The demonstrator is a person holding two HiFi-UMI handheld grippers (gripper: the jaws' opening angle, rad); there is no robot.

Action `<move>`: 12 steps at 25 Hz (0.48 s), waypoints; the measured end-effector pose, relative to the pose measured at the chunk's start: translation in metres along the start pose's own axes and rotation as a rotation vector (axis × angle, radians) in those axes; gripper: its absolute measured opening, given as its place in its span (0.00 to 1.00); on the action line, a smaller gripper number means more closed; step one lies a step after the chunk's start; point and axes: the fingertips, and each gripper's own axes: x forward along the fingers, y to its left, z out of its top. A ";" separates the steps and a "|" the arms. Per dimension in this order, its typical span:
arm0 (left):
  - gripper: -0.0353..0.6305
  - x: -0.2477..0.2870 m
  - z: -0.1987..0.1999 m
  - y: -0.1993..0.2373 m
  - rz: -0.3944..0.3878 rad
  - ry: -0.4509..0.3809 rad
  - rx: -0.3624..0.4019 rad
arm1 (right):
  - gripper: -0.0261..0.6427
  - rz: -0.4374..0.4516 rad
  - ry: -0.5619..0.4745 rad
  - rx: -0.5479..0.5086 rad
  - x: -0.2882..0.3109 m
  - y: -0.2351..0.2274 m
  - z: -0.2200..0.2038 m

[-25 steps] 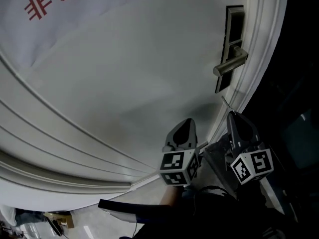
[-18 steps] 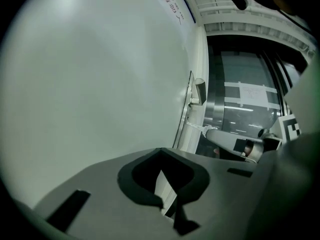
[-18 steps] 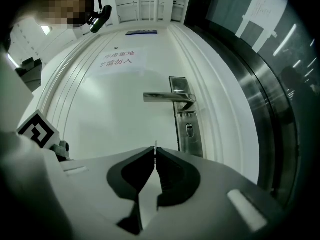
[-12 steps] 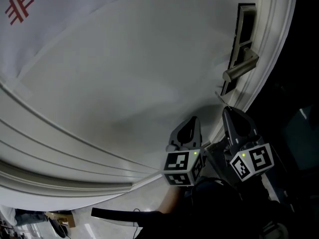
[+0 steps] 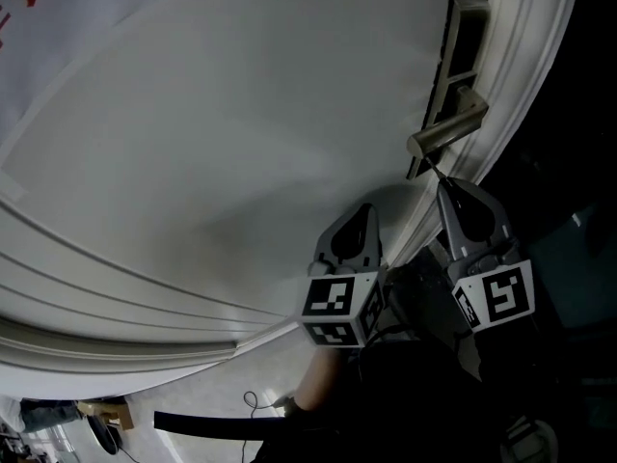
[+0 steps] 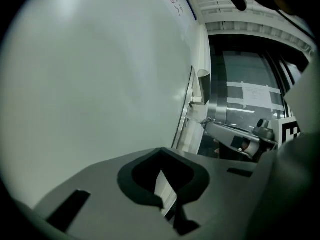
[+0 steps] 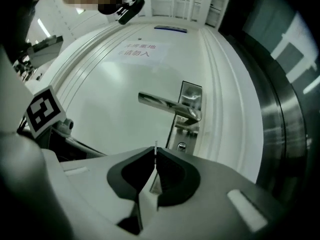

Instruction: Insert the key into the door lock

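Right claw had closed on the lock since the earlier frame, its tip now just under the handle. Item held: key, thin blade upright, pinched between the jaws. Target: keyhole, low on the lock plate, near the blade tip but apart from it. Status, as judged: approach largely done; final alignment and insertion outstanding. Left claw: jaws drawn together, nothing in them, idle beside the door. Clearances: handle overhanging the keyhole, door frame moulding close on the right; open room lay below and left.
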 end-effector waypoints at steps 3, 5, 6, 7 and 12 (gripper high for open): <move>0.05 0.010 -0.002 -0.009 -0.028 -0.004 0.003 | 0.06 -0.045 0.057 -0.188 -0.003 -0.018 -0.004; 0.05 0.019 -0.003 -0.014 -0.045 -0.004 0.011 | 0.06 -0.071 0.094 -0.337 -0.003 -0.030 -0.006; 0.05 0.022 -0.004 -0.016 -0.053 -0.001 0.013 | 0.06 -0.084 0.108 -0.406 -0.003 -0.034 -0.007; 0.05 0.026 -0.006 -0.019 -0.061 0.005 0.013 | 0.06 -0.096 0.120 -0.466 -0.003 -0.038 -0.008; 0.05 0.040 -0.009 -0.034 -0.108 0.026 0.020 | 0.06 -0.119 0.162 -0.726 0.001 -0.046 -0.013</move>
